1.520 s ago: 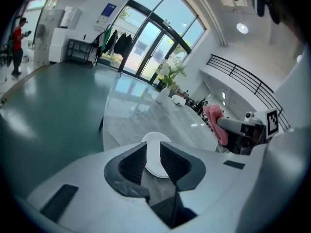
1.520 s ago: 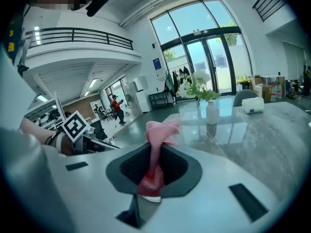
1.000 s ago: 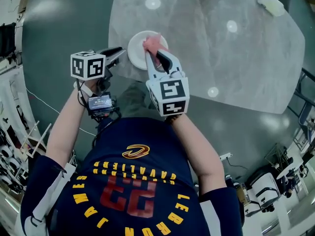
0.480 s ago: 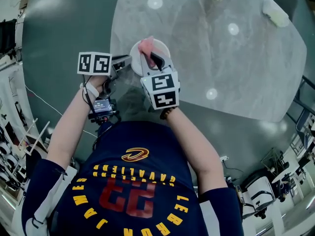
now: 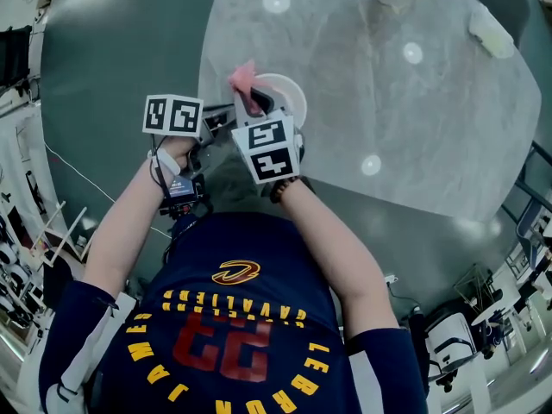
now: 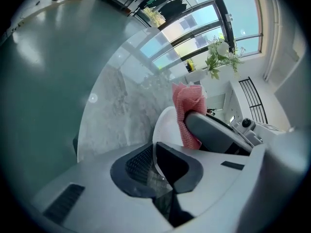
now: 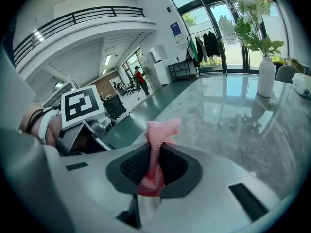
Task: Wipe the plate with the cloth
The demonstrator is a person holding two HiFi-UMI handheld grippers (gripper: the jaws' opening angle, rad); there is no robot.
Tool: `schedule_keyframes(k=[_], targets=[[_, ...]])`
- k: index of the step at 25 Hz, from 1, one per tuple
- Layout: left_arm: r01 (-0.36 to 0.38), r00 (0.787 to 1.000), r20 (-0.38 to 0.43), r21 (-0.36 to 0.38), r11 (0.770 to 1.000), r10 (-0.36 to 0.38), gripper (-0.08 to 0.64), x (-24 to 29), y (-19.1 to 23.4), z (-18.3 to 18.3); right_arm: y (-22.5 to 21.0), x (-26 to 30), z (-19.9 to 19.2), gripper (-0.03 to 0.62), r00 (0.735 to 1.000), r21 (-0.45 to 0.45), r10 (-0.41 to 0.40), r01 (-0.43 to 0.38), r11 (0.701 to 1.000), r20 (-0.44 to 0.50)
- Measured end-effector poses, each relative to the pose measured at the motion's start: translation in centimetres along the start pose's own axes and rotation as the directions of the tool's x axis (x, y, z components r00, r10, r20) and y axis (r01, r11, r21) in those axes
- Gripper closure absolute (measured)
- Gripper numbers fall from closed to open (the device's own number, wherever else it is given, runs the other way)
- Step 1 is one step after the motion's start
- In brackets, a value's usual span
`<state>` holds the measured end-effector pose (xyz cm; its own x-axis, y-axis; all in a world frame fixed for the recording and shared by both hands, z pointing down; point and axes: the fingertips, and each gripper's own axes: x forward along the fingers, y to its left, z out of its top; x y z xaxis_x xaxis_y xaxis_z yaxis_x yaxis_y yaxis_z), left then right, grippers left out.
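Wiping seems barely begun: the left gripper [image 6: 155, 161] fingers have just closed on the rim of the white plate [image 5: 289, 93] at the near-left edge of the bench [image 5: 414, 128], the right gripper [image 7: 154, 166] fingers pinching the pink cloth [image 7: 158, 130] over it.

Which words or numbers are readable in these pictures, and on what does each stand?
"CAVALIERS": shirt, upside down.
"23": same shirt.
"LEBRON JAMES": same shirt.
Blue wall sign: too small to read.
Wrist screen: too small to read.
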<state>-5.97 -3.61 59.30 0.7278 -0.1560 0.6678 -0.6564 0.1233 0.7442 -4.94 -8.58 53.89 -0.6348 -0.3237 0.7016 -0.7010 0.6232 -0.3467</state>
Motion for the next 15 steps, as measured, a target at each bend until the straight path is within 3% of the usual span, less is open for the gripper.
schedule_keyframes(k=[9,15], targets=[[-0.012,1.0,0.007,0.003,1.0,0.012,0.532,-0.1,0.1,-0.3,0.1,2.1,-3.1,0.546,0.995,-0.006,0.009,-0.01,1.0,-0.101],[-0.008,1.0,0.018,0.002,1.0,0.008,0.532,-0.3,0.0,0.0,-2.9,0.6,-3.2,0.546,0.991,0.034,-0.063,0.067,0.997,-0.12]])
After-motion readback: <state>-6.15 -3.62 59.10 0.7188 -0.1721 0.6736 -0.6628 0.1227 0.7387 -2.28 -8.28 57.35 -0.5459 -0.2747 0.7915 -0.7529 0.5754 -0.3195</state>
